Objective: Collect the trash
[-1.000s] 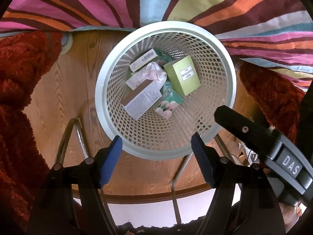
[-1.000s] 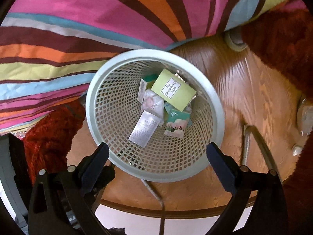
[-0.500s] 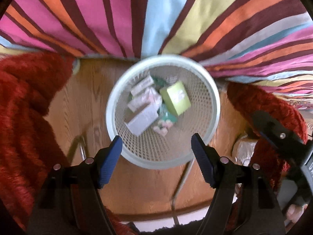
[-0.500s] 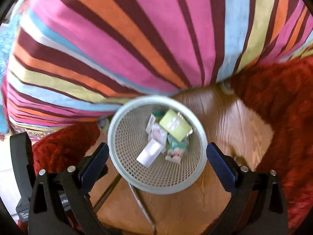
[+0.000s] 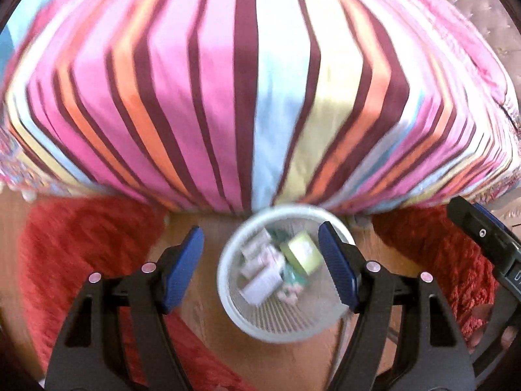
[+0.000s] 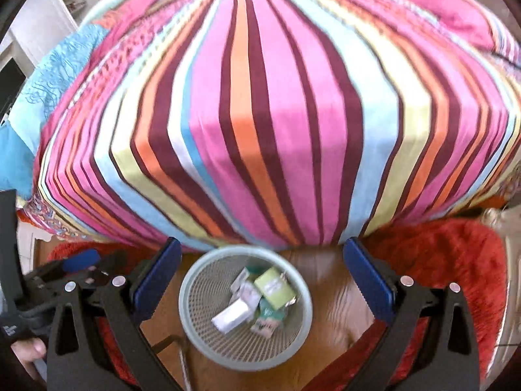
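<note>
Striped bedspread (image 6: 276, 114) above; red shaggy rug (image 5: 81, 260) on wooden floor (image 6: 329, 293); blue patterned cloth (image 6: 42, 88) at left.

Motion blur smears the trash (image 5: 273, 270) in the white mesh basket (image 5: 228, 296), its labels unreadable. The striped bedspread (image 6: 276, 114) runs past the picture's edges.

Left gripper (image 5: 260, 264): rose away from wastebasket (image 5: 228, 296), tilted up.
Right gripper (image 6: 260, 290): rose likewise.
Striped bedspread (image 6: 276, 114): came to fill both views.
</note>
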